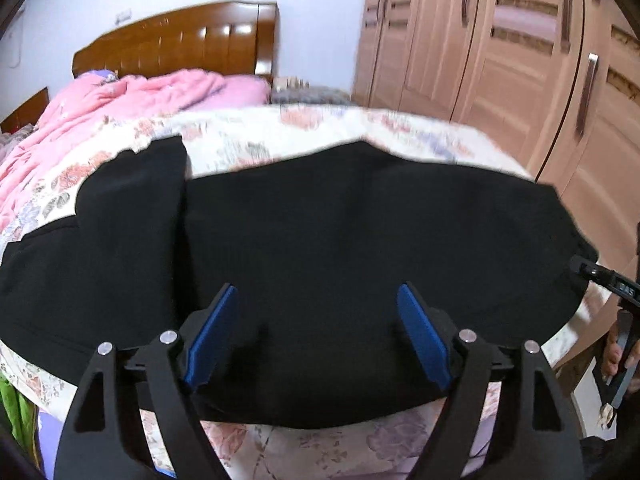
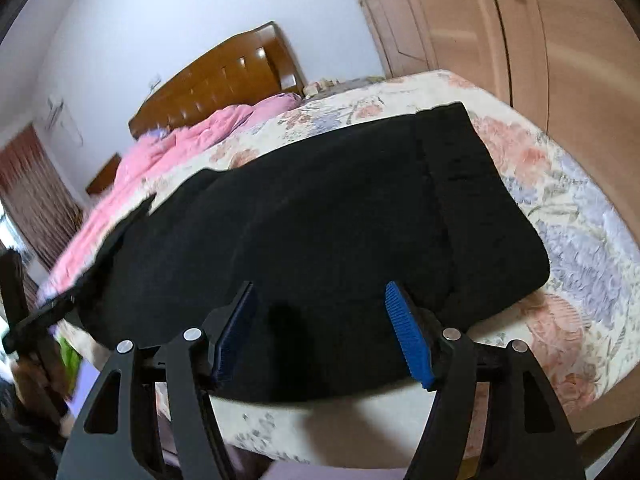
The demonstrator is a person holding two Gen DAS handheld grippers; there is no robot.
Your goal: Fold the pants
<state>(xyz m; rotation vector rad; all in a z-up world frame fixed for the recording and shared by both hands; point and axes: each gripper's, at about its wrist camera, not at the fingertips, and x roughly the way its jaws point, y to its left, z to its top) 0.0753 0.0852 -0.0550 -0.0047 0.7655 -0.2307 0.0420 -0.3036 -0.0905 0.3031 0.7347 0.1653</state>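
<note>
Black pants [image 1: 304, 248] lie folded flat across the foot of a bed with a floral cover [image 1: 248, 136]. In the right wrist view the same pants [image 2: 320, 232] show their right end and a seam. My left gripper [image 1: 318, 294] hovers just above the near edge of the cloth, jaws wide apart, blue pads [image 1: 212, 336] touching nothing. My right gripper [image 2: 322, 294] also stands open over the near edge, with only flat cloth seen between its blue pads [image 2: 408, 336]. The other gripper shows at the edge of each view, at the far right [image 1: 616, 284] and at the far left [image 2: 36, 312].
A pink quilt [image 1: 120, 96] is bunched at the head of the bed below a brown wooden headboard [image 1: 180, 40]. Tall wooden wardrobe doors [image 1: 500, 60] stand close along the bed's right side. A green cloth [image 1: 16, 408] hangs low at the left.
</note>
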